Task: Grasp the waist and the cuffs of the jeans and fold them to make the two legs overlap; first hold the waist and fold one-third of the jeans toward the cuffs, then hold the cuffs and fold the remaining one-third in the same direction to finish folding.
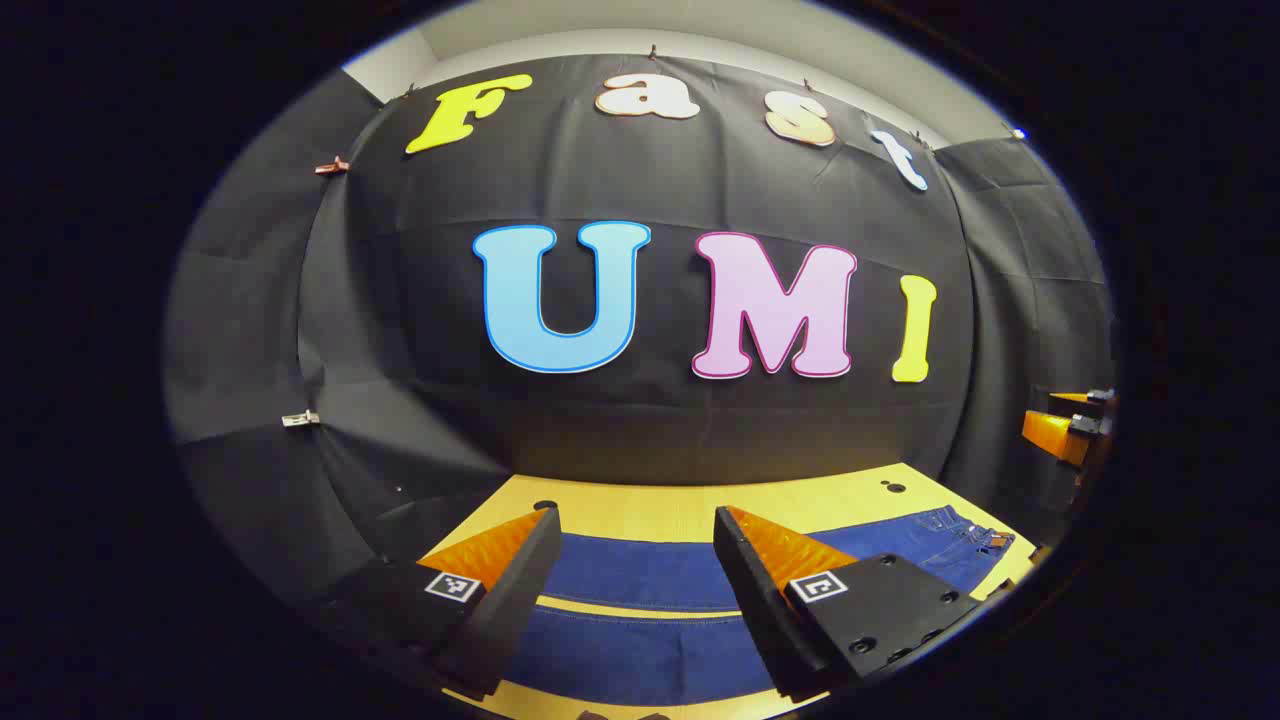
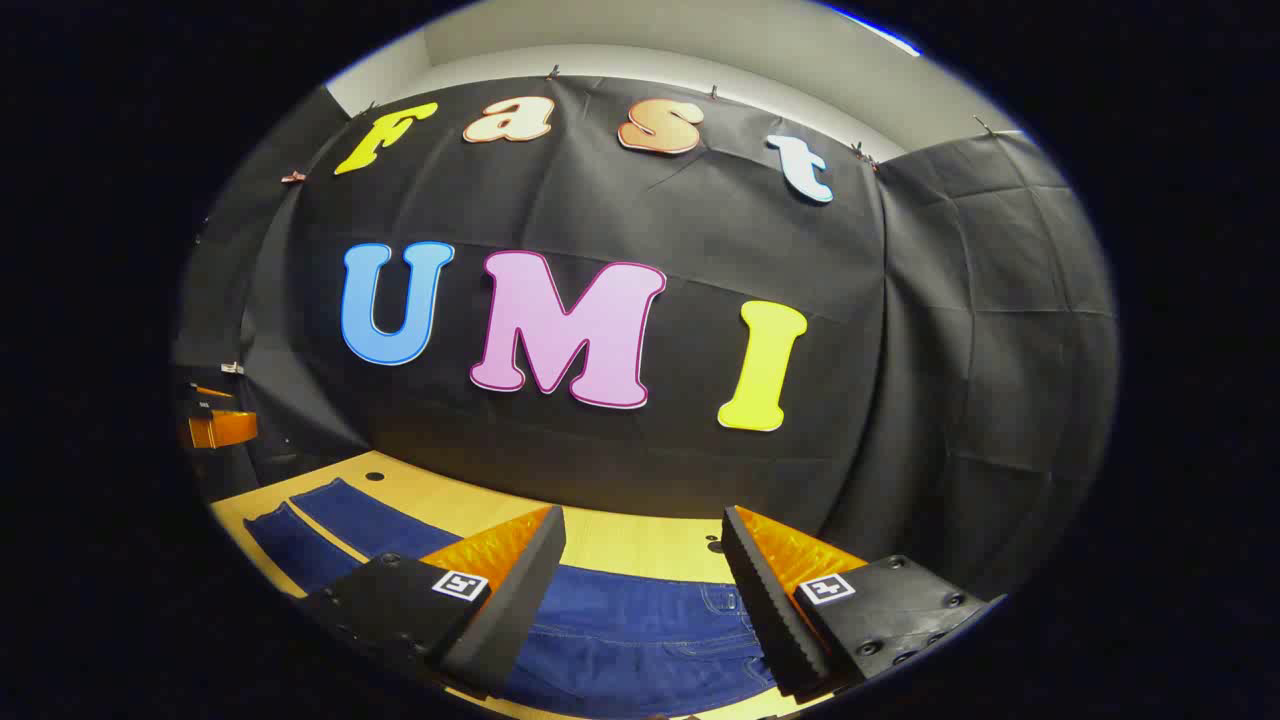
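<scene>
Wooden table (image 1: 660,515) under flat jeans (image 1: 640,575), cuffs cut off; both hand-held grippers (image 1: 635,560) (image 2: 640,560) spread, empty.

Both views are evenly and fairly brightly lit from above, with the pale ceiling strip glowing over the dark cloth wall. The yellow worktop (image 1: 650,515) shows soft shadow along its far edge. Focus is sharp at the centre; fisheye distortion bends straight lines strongly toward the rims, where brightness falls off.
</scene>
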### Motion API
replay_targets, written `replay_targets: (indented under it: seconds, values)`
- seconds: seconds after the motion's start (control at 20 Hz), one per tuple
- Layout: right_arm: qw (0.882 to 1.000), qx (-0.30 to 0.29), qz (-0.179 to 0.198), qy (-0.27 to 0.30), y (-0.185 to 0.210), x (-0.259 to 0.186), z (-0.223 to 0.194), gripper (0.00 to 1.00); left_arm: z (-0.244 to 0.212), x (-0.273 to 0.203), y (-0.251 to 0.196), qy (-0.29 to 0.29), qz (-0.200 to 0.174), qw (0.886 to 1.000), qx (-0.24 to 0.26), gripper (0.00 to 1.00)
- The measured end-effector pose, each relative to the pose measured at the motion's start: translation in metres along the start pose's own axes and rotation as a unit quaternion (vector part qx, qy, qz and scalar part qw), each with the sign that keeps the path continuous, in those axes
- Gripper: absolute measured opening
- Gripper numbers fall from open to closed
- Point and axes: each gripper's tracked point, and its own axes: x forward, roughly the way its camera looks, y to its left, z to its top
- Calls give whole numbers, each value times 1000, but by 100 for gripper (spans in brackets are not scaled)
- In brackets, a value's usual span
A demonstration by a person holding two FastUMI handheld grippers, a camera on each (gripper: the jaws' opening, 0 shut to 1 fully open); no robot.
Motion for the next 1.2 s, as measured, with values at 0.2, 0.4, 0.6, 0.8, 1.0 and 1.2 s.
replay_targets:
  seconds: [0.2,0.4,0.6,0.8,1.0,1.2]
  values:
    - [1000,-1,-5,1,-4,-2,-1,94,-3,-1,-7,2,-1,1000,-14,96]
    - [1000,-6,-11,1,-9,-5,-3,96,-4,2,-10,0,-1,1000,-15,96]
    - [1000,-7,-23,-2,-16,-7,-1,94,4,3,-4,-12,-2,999,-30,96]
    - [1000,-12,-24,-1,-20,-7,-3,94,6,7,3,-14,1,1000,-14,96]
    - [999,-47,-9,-2,-34,7,-5,96,3,13,22,-14,-9,998,56,96]
    - [994,-109,-21,16,-70,24,-20,96,-17,22,56,7,-10,991,131,98]
